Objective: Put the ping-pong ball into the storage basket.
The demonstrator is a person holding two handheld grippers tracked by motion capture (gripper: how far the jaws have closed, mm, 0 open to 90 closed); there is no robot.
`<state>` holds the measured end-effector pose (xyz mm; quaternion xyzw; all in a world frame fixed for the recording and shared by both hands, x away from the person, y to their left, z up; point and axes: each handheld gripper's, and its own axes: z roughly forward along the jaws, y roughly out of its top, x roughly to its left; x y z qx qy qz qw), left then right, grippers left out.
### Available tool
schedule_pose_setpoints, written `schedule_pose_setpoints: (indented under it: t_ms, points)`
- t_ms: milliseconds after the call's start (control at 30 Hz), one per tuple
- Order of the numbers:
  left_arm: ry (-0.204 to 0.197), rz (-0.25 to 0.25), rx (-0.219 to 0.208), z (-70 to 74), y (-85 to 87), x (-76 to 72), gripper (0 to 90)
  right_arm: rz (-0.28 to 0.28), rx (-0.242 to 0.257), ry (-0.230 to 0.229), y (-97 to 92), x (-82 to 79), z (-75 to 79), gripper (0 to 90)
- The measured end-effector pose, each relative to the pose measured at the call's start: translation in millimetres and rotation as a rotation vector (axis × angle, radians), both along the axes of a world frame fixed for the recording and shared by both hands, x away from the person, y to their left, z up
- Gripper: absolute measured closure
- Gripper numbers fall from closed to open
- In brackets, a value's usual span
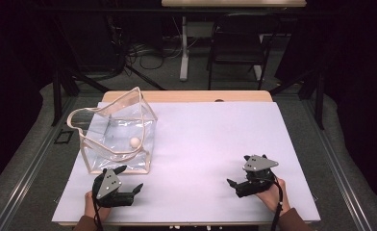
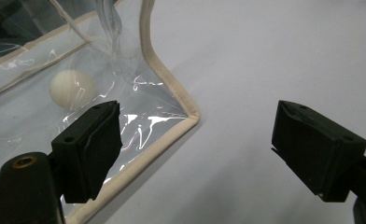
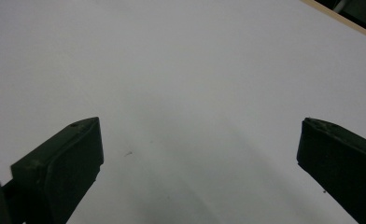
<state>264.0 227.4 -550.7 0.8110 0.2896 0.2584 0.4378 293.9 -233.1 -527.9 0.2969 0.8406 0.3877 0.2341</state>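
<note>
Clear bag (image 1: pixel 117 137) | on white sheet (image 1: pixel 206 144) | dark room, chair (image 1: pixel 237 41)

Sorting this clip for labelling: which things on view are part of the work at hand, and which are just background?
Part of the work:
- clear bag with beige trim, open on the table
- white ball inside it
- left gripper, fingers open beside the bag's near corner
- right gripper, fingers open over bare table

Just background:
- white table
- black chair behind
- cables on the floor
</note>
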Motion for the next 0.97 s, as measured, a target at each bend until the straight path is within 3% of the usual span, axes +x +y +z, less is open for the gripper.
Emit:
schedule_pose_setpoints:
  t_ms: [533, 967]
  points:
    - [0.001, -0.004, 0.009, -0.5, 0.3, 0.5, 16.1, -0.034, 0.017, -0.024, -10.6, -16.4, -10.7, 0.1]
    - [0.003, -0.004, 0.01, -0.4, 0.4, 1.1, 16.1, -0.047, 0.034, -0.037, -15.4, -17.9, -11.3, 0.2]
